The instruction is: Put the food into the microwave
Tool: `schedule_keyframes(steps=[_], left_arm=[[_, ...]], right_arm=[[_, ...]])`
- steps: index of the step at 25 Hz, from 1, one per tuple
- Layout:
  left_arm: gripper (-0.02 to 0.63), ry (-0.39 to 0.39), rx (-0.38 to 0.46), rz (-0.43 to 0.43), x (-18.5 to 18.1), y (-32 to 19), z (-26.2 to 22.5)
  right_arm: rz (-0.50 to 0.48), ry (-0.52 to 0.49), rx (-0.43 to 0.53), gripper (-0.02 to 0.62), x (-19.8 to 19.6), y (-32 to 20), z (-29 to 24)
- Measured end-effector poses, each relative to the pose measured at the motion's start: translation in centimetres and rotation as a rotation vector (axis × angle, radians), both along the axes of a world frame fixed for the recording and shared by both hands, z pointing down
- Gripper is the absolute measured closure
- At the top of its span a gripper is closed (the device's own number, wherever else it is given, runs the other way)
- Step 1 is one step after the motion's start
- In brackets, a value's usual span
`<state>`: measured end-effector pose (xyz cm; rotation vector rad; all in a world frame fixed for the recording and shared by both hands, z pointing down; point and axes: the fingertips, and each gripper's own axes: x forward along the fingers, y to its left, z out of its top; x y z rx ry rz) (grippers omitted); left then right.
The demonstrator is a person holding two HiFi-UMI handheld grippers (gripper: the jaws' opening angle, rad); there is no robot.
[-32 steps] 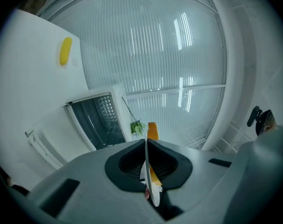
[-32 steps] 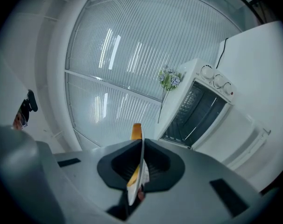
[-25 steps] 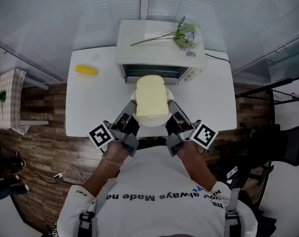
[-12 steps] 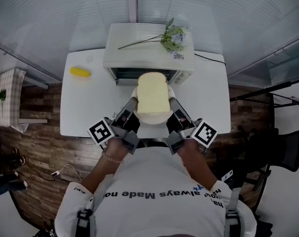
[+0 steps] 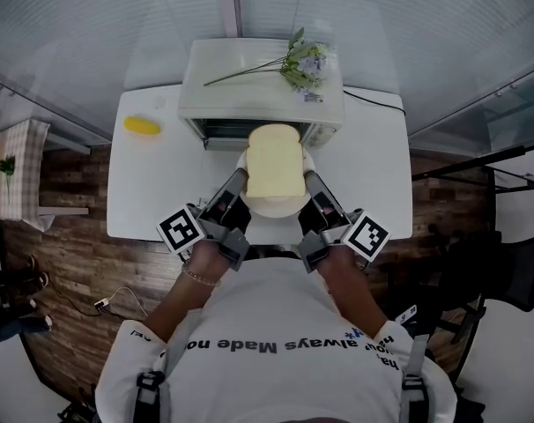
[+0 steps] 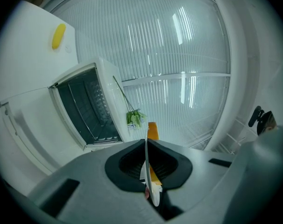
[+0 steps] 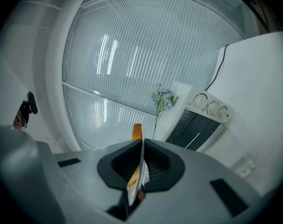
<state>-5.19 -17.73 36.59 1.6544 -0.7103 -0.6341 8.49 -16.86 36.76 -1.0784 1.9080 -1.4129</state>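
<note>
Pale yellow slice of bread (image 5: 274, 161), lying flat on a white plate (image 5: 271, 208), held in the air just in front of the dark opening of the microwave (image 5: 249, 77), above a white desk (image 5: 144, 183). Seen from above, over a person's shoulders.

Left tool (image 5: 234, 188) clenched on the plate's left rim. Right tool (image 5: 313, 188) clenched on its right rim. In each gripper view, thin white rim pinched edge-on between dark pads, with the bread's orange-brown crust showing just beyond.

Likely handling: plate stiff, smooth and breakable, prone to slip or tip with any slackening on one side. Best kept gripped at the two opposite rims and carried level. Bread light, soft and unfastened, free to slide off at a tilt. Not to be squeezed directly.

Around: microwave door (image 6: 34, 125) open and folded down toward the desk, clearest in the left gripper view. Three round knobs (image 7: 211, 107) at the right of the front. Sprig of flowers (image 5: 304, 60) lying across the microwave's top. Small yellow item (image 5: 142, 126) on the desk to the left, well apart from the plate, kind unclear. Dark cable (image 5: 373, 102) at the desk's back right.

In the way: apparently nothing between plate and opening. Lowered door beneath the path, and a low opening, so probably little room above the bread and beside the tools.
</note>
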Motion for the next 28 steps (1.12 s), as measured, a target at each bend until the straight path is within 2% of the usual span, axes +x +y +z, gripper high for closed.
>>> schedule_keyframes(steps=[12,28], left_arm=[[0.588,-0.015,-0.073,-0.001,-1.0,0.7,4.5],[0.589,-0.054,-0.124,0.018,-1.2,-3.0,13.0]], right_arm=[[-0.018,0.002,-0.069,0.574,-1.0,0.5,4.2],[-0.008,0.034,-0.142,0.572,-1.1,-3.0,13.2]])
